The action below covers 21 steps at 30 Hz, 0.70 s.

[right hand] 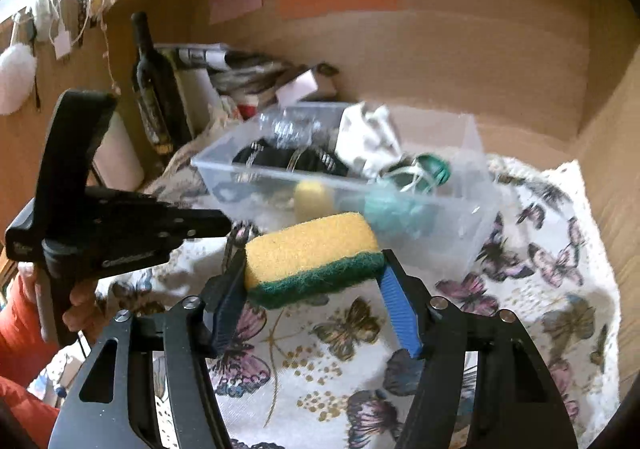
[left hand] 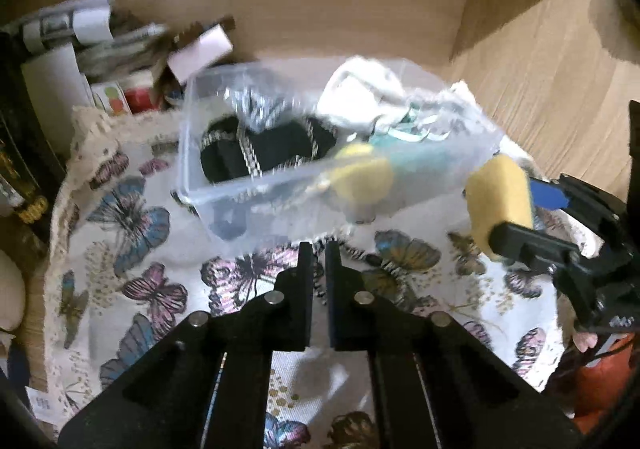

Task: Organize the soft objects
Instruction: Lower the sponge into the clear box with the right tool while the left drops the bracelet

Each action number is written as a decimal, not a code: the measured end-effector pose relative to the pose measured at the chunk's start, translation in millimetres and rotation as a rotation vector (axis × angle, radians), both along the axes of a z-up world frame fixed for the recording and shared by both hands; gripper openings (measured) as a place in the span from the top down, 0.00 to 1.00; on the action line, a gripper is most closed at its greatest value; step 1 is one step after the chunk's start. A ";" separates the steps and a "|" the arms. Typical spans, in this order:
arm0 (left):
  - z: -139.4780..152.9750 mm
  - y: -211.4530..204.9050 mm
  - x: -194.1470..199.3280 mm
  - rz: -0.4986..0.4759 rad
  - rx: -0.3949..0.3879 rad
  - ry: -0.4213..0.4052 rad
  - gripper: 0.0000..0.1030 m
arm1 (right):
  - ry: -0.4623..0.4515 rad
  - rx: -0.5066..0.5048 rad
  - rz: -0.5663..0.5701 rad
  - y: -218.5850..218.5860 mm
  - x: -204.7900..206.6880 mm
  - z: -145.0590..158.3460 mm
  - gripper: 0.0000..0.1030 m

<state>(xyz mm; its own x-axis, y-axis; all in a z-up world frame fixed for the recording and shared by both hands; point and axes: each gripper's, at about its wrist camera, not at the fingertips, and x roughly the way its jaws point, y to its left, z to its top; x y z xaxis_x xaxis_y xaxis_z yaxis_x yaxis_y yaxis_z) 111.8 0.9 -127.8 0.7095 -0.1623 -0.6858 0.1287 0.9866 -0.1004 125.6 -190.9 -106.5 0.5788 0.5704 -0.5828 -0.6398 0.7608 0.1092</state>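
Note:
My right gripper (right hand: 314,269) is shut on a yellow sponge with a green scouring side (right hand: 312,255) and holds it above the butterfly cloth, just in front of a clear plastic bin (right hand: 460,209). The bin holds black trimmed fabric (left hand: 264,145), a white cloth (left hand: 360,93), a teal item (right hand: 396,205) and a yellow item (left hand: 364,173). My left gripper (left hand: 319,249) is shut and empty, close to the bin's near wall (left hand: 260,205). The sponge also shows at the right of the left wrist view (left hand: 500,197), held by the right gripper (left hand: 516,217).
A butterfly-print cloth (right hand: 340,349) covers the surface inside a large cardboard enclosure (right hand: 440,49). A dark bottle (right hand: 154,89), a white roll (right hand: 120,157) and stacked papers and boxes (left hand: 100,49) stand at the back left.

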 end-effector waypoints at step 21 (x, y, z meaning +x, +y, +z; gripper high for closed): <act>-28.9 0.2 36.5 -0.062 -0.032 0.153 0.93 | -0.051 0.051 -0.061 -17.6 7.9 15.6 0.42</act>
<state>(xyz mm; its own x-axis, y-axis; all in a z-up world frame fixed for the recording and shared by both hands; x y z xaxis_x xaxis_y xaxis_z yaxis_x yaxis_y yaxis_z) 148.2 1.2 -156.7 0.5851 -0.2254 -0.7790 0.1696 0.9734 -0.1542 133.5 -208.5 -90.8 0.6419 0.5611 -0.5226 -0.5979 0.7930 0.1169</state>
